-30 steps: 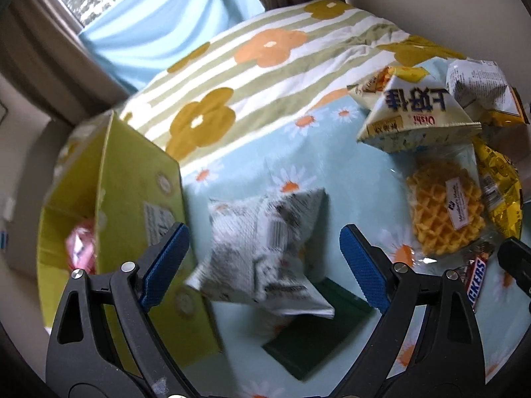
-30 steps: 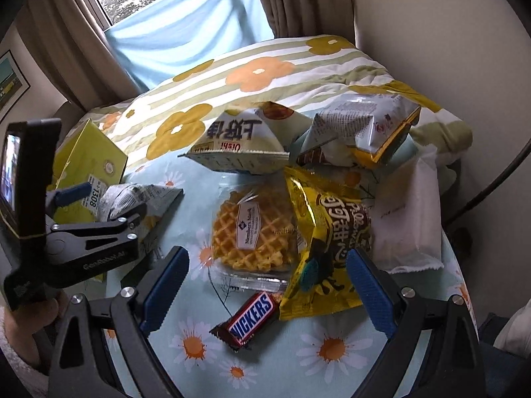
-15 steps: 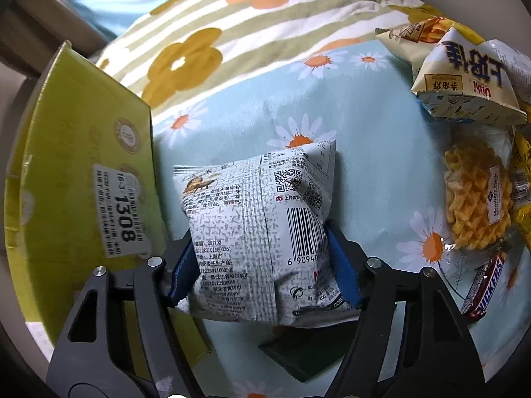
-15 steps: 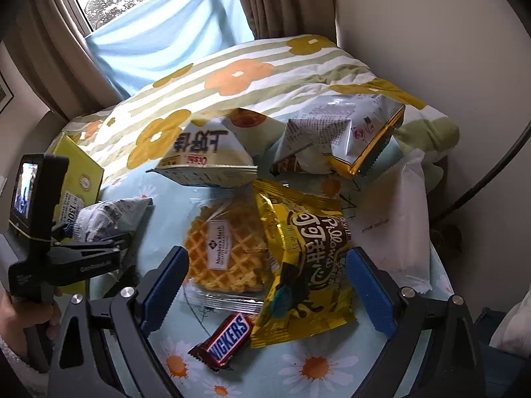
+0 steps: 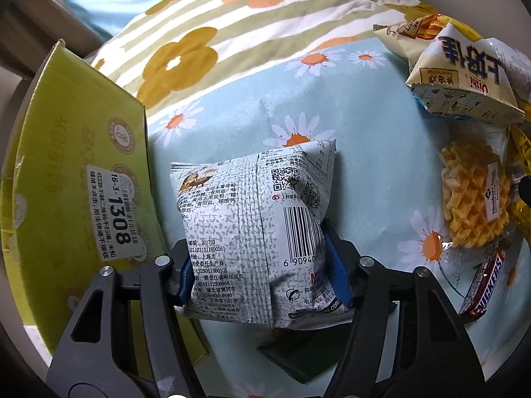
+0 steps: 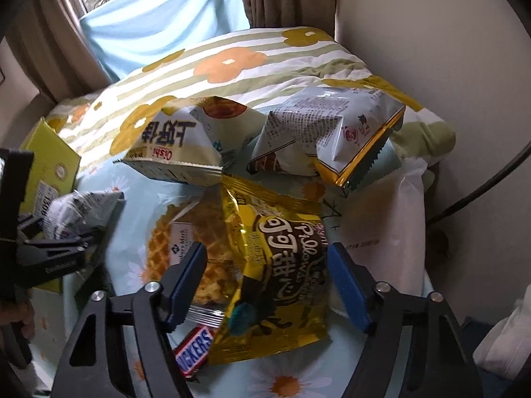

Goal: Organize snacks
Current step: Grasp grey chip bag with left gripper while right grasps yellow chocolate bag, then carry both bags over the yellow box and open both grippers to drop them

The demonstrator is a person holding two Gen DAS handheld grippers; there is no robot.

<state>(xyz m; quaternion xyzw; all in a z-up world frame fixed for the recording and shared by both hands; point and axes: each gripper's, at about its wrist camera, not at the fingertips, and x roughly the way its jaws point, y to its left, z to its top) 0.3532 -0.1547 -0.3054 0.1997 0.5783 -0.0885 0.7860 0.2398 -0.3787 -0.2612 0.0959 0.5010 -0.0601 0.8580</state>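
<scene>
My left gripper [image 5: 260, 275] is closing, its blue pads pressed into both sides of a grey-white snack bag [image 5: 252, 205] that lies on the daisy cloth beside an open yellow-green box [image 5: 83, 165]. The right wrist view shows that bag [image 6: 79, 209] at the left. My right gripper [image 6: 265, 282] is closing over a yellow foil bag [image 6: 282, 255] that sits between its jaws. The pads [image 6: 346, 285] do not visibly squeeze it. Its left pad hangs over a waffle pack [image 6: 199, 232].
A Snickers bar [image 6: 194, 353] lies under the yellow bag's near corner. Behind are an Oishi bag [image 6: 172, 146], a white-and-gold bag [image 6: 332, 132] and a flowered pillow [image 6: 232, 63]. A white plastic bag [image 6: 381, 225] is at right. A dark green packet [image 5: 298, 355] lies under the grey bag.
My left gripper came down around the grey bag and closed onto it. My right gripper moved forward over the yellow bag and its jaws narrowed.
</scene>
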